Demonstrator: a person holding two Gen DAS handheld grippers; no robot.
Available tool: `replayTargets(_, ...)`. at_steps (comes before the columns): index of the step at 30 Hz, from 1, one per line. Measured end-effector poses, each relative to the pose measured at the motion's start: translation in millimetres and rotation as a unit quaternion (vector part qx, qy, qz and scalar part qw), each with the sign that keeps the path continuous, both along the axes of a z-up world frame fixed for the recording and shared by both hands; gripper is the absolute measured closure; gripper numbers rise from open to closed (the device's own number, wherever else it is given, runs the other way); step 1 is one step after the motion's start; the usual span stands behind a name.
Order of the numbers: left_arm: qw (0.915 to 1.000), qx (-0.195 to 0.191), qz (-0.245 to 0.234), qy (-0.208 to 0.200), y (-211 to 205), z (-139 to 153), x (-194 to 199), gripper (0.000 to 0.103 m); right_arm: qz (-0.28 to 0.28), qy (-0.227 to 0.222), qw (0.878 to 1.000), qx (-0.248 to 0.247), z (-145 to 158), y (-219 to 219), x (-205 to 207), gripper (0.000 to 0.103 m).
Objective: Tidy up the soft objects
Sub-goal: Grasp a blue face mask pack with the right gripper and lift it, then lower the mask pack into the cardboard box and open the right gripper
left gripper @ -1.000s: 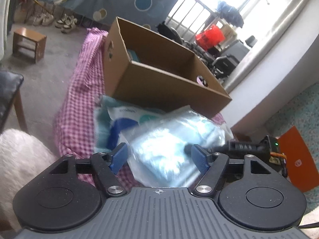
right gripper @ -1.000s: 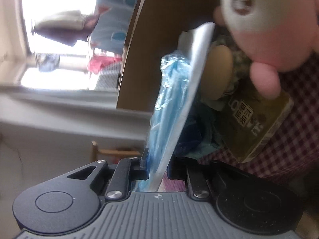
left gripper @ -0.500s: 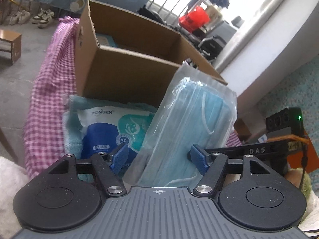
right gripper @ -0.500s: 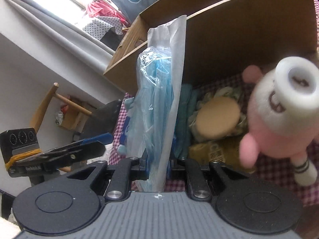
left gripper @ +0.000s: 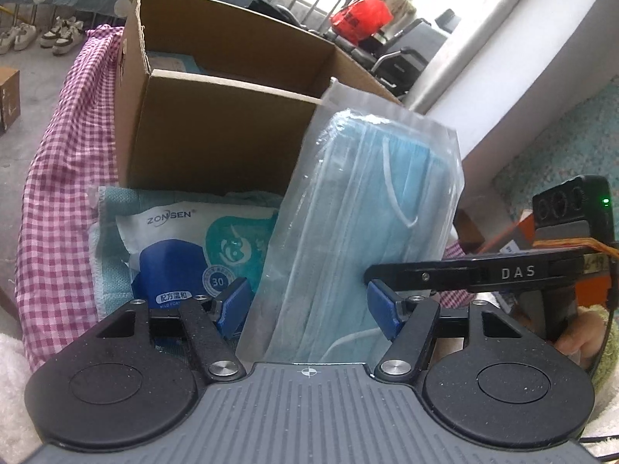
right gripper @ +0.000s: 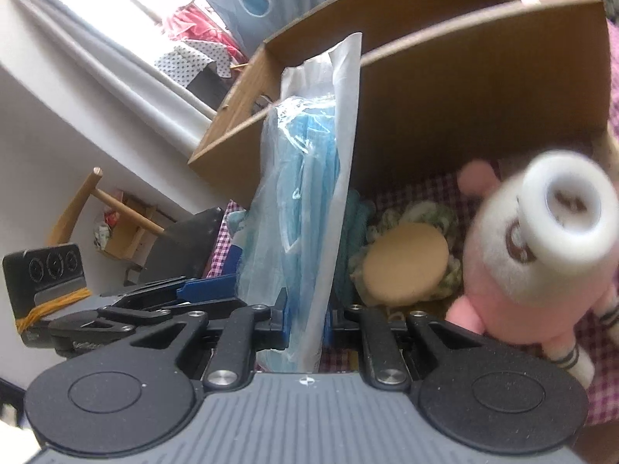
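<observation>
Here the right gripper (right gripper: 305,324) has its jaws clenched on the lower end of a clear pack of blue face masks (left gripper: 359,232), held upright in front of the cardboard box (left gripper: 216,131). The left gripper (left gripper: 309,309) straddles the same pack, its jaws parted and not pressing. Left of those jaws, a wet-wipes packet (left gripper: 182,247) lies on the checked cloth (left gripper: 62,208). Right of the clenched jaws stands a pink plush toy (right gripper: 526,263).

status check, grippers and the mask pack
Right gripper shut on mask pack, held upright. Left gripper open, pads either side of it. Box just behind; nothing in the way.
</observation>
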State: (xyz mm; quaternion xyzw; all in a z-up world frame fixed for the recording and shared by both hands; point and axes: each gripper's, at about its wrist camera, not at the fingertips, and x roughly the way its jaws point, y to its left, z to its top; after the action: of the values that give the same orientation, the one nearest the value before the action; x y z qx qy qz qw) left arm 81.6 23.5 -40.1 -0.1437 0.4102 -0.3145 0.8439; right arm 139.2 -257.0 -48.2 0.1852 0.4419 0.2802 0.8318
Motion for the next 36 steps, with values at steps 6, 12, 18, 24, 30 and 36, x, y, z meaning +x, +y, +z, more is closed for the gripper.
replayTargets(6, 0.9990, -0.031, -0.013, -0.031, 7, 10, -10, 0.037, 0.041, -0.058, 0.997, -0.029, 24, 8, -9, 0.089)
replayTargets(12, 0.9938, -0.101, -0.031, -0.035, 26, 14, -7, 0.033, 0.091, -0.092, 0.991, -0.027, 51, 5, -16, 0.090)
replayTargets(18, 0.9813, -0.180, -0.048, -0.048, 45, 23, -12, 0.010, 0.134, -0.096, 0.986, 0.035, 71, -13, -17, 0.090)
replayTargets(24, 0.9716, -0.220, -0.075, -0.045, 45, 27, -11, 0.002, 0.161, -0.095, 0.976, 0.111, 79, -28, -17, 0.090)
replayTargets(30, 0.9689, -0.221, -0.089, -0.067, 30, 38, -12, 0.015, 0.153, -0.086, 0.977, 0.118, 75, -30, -12, 0.090)
replayTargets(36, 0.9816, -0.156, -0.064, -0.089, 15, 49, -8, 0.048, 0.125, -0.077, 0.983, 0.108, 73, -40, 4, 0.090)
